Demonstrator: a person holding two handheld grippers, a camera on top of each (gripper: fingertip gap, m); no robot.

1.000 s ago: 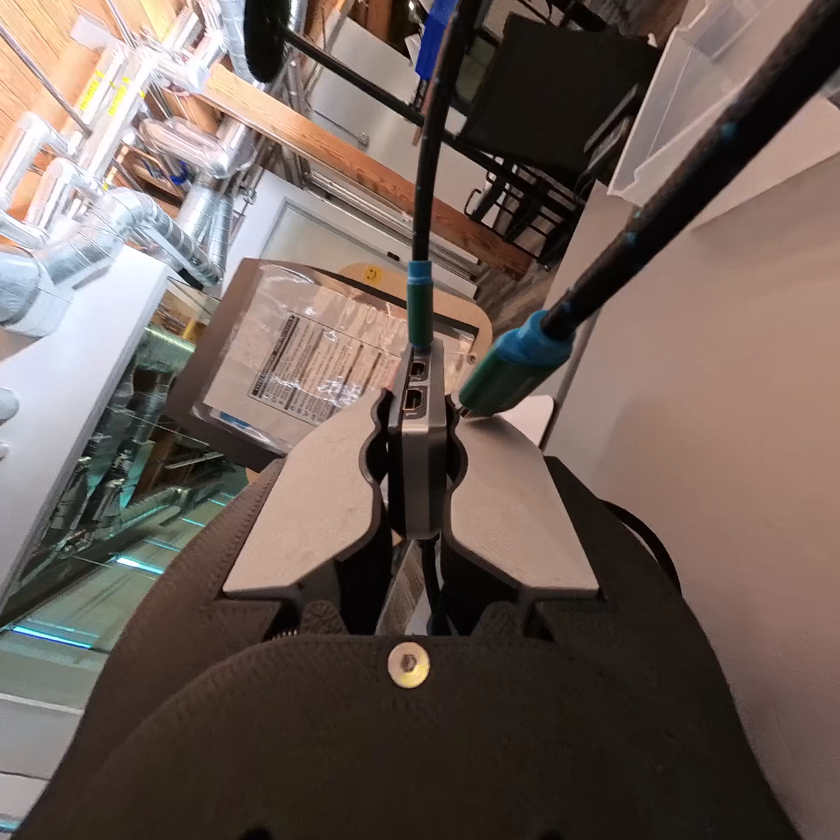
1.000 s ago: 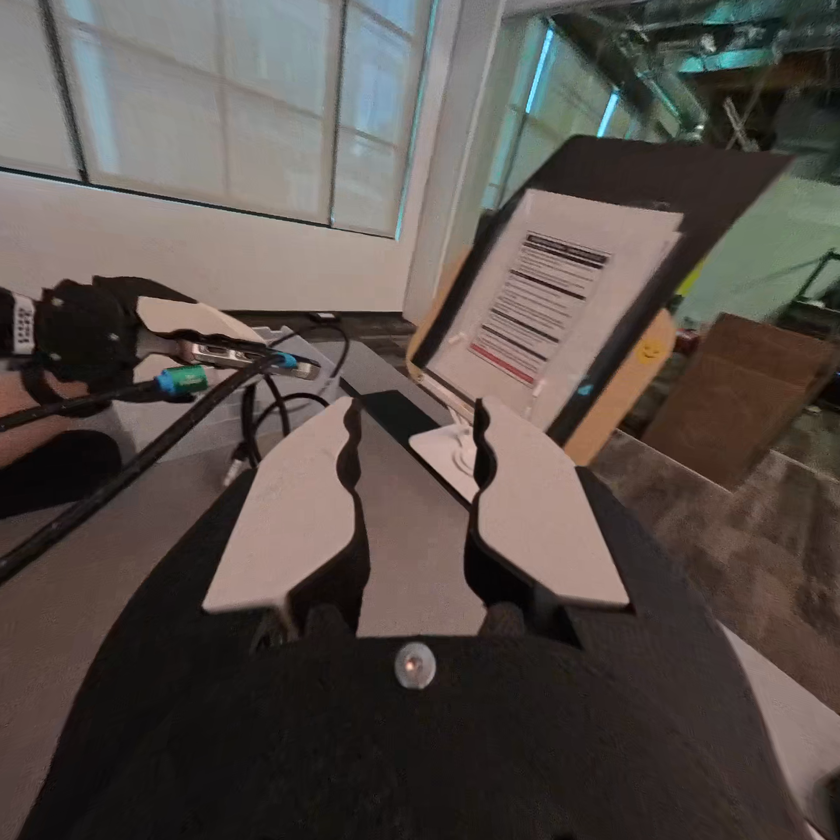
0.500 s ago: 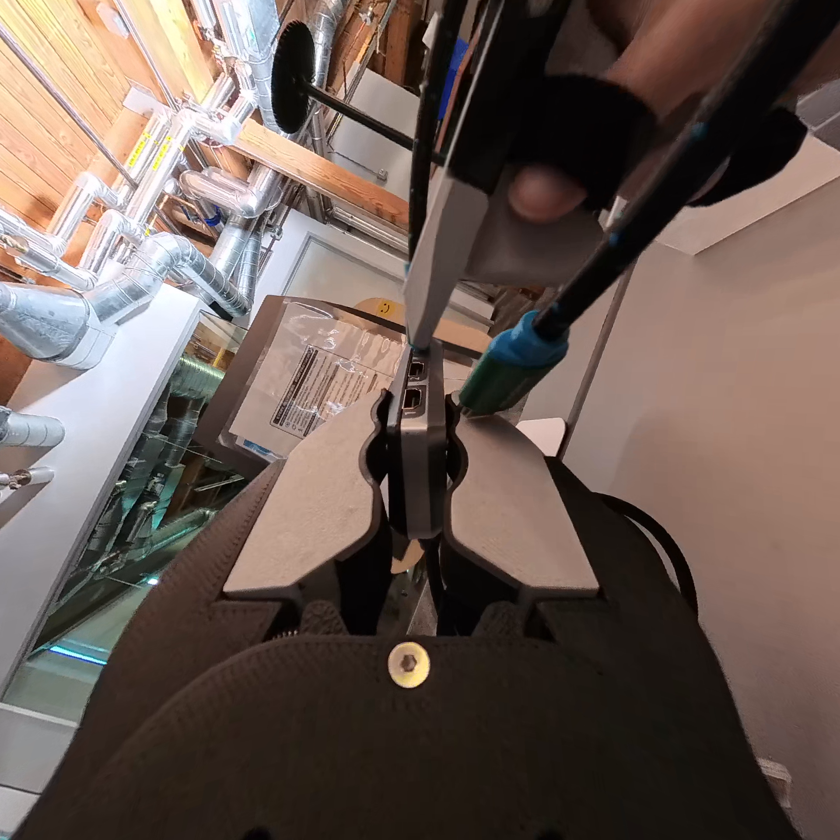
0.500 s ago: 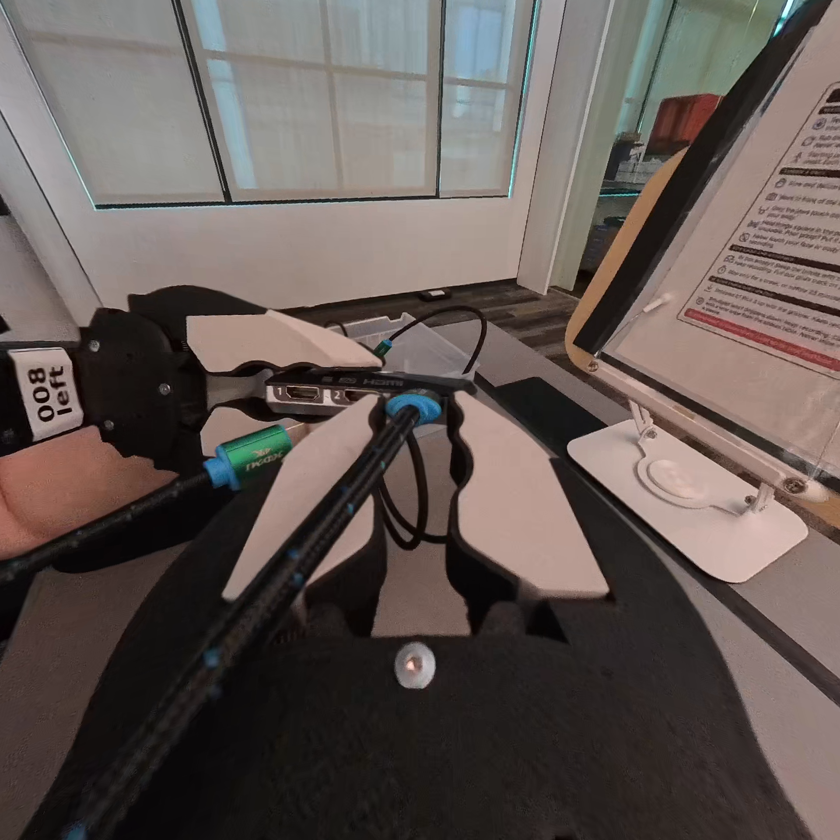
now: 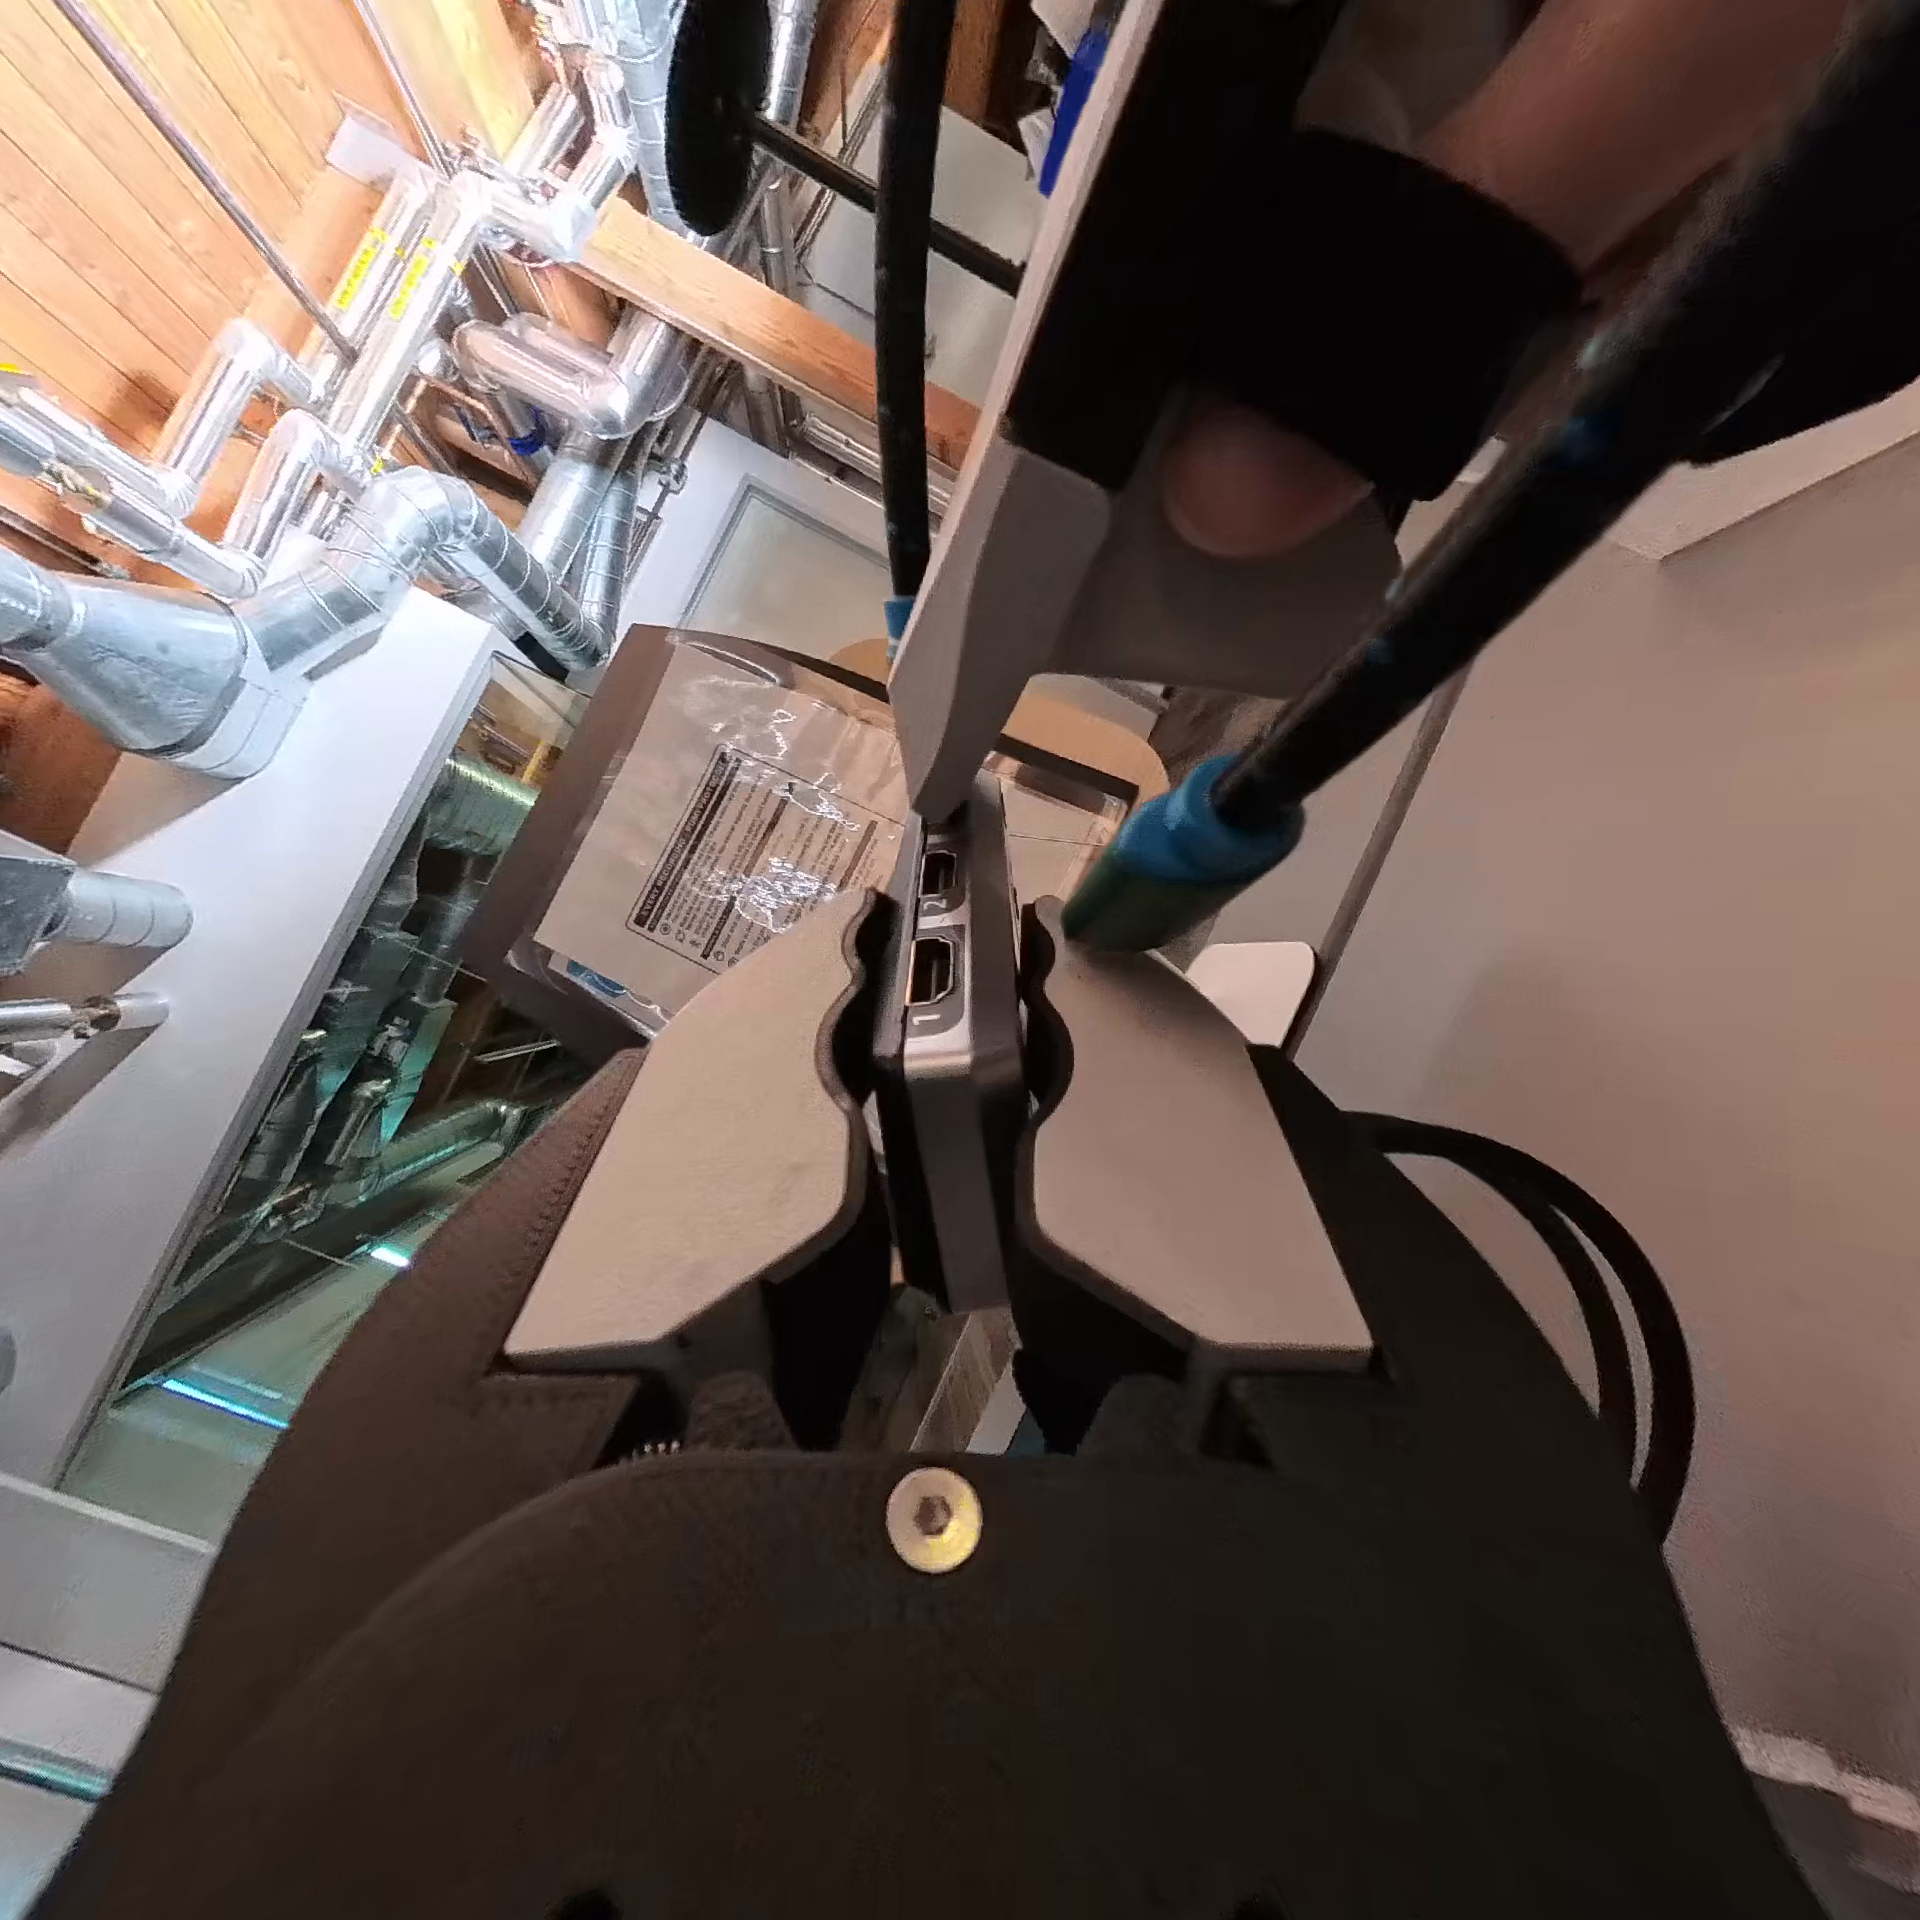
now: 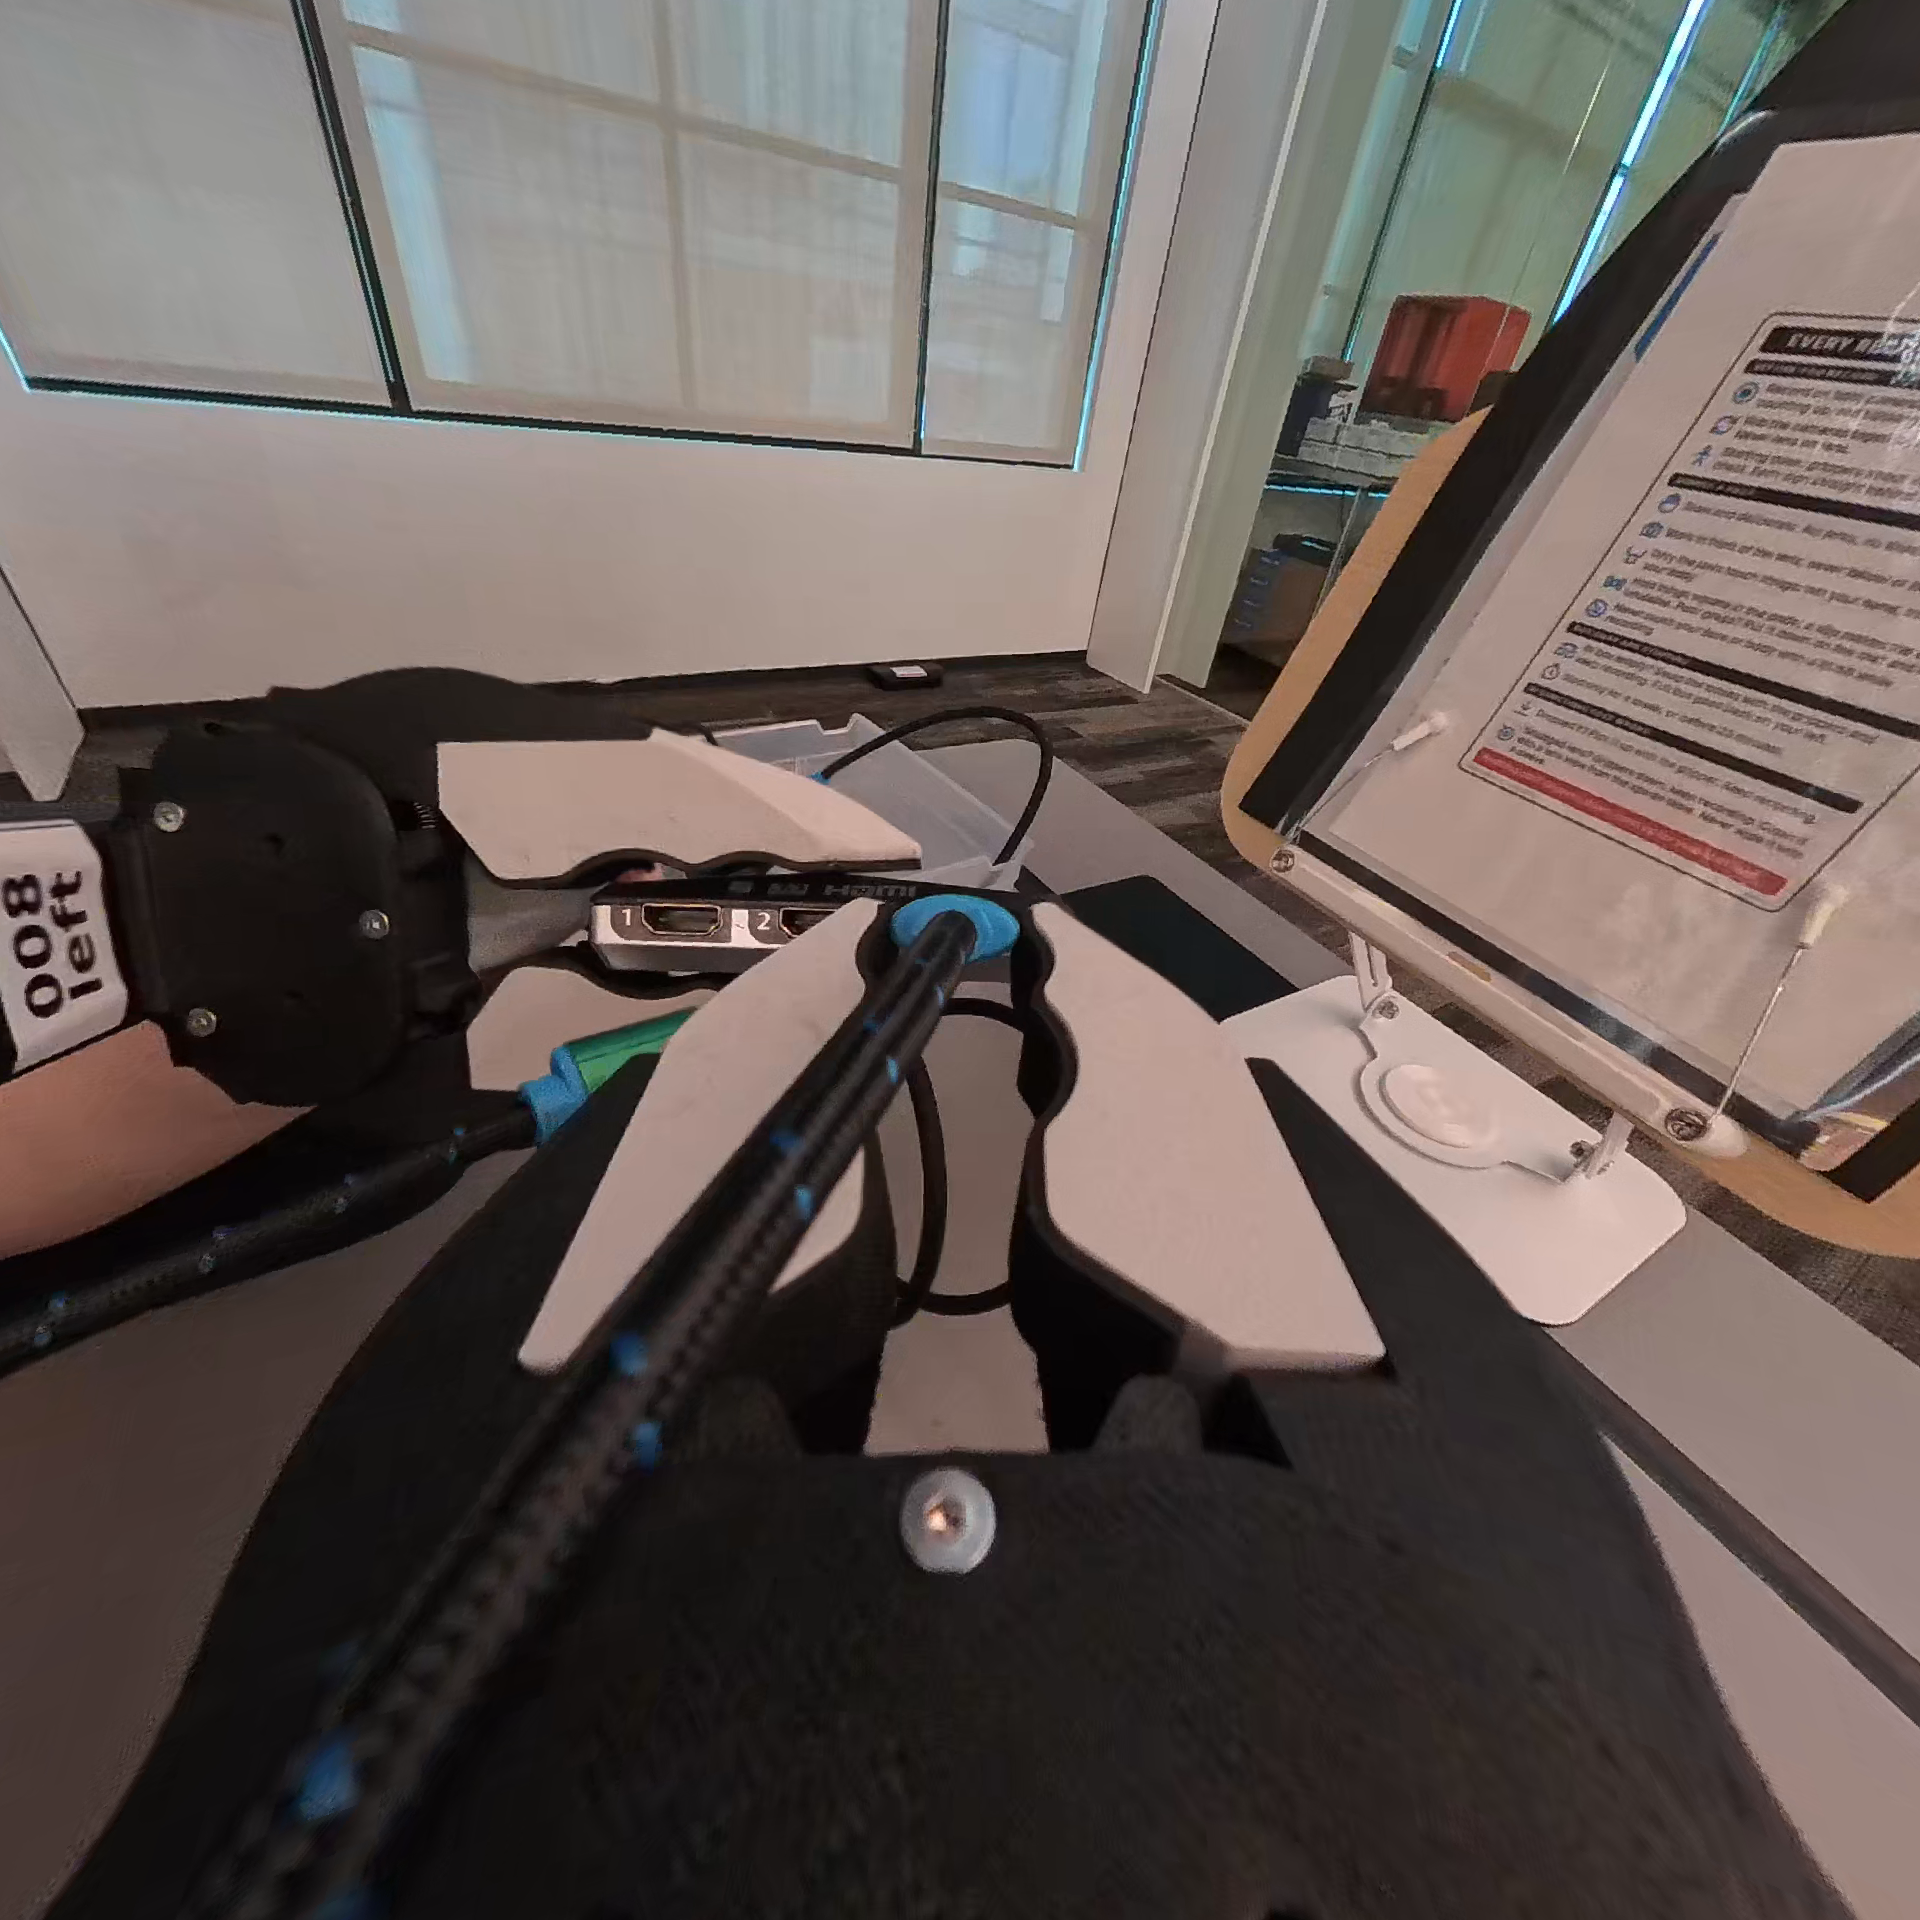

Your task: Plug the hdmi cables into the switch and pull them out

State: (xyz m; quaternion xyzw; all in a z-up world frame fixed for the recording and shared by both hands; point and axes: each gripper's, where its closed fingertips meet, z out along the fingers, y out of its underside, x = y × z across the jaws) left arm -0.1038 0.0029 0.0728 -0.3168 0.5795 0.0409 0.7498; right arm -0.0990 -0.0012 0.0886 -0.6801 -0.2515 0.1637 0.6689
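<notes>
My left gripper (image 5: 951, 914) is shut on the dark grey HDMI switch (image 5: 940, 1091), which it holds edge-on with two empty ports facing me. In the right wrist view the switch (image 6: 727, 920) lies flat between the left gripper's fingers (image 6: 675, 800). My right gripper (image 6: 945, 920) is shut on the blue-collared HDMI plug (image 6: 940, 928) at the switch's far port, and its braided black cable (image 6: 727, 1247) runs back over my left finger. A second cable's green plug (image 5: 1164, 883) hangs loose beside the left gripper's right finger and shows below the switch (image 6: 613, 1049).
A tilted sign stand holding a printed sheet (image 6: 1662, 623) stands at the right on a white base (image 6: 1455, 1143). A clear plastic bin (image 6: 904, 790) sits behind the switch. A thin black cable (image 6: 997, 727) loops over the grey table (image 6: 1714, 1455).
My right gripper came in from the right, open and empty, reached the switch and closed on the blue-collared plug. The left gripper kept its hold on the switch.
</notes>
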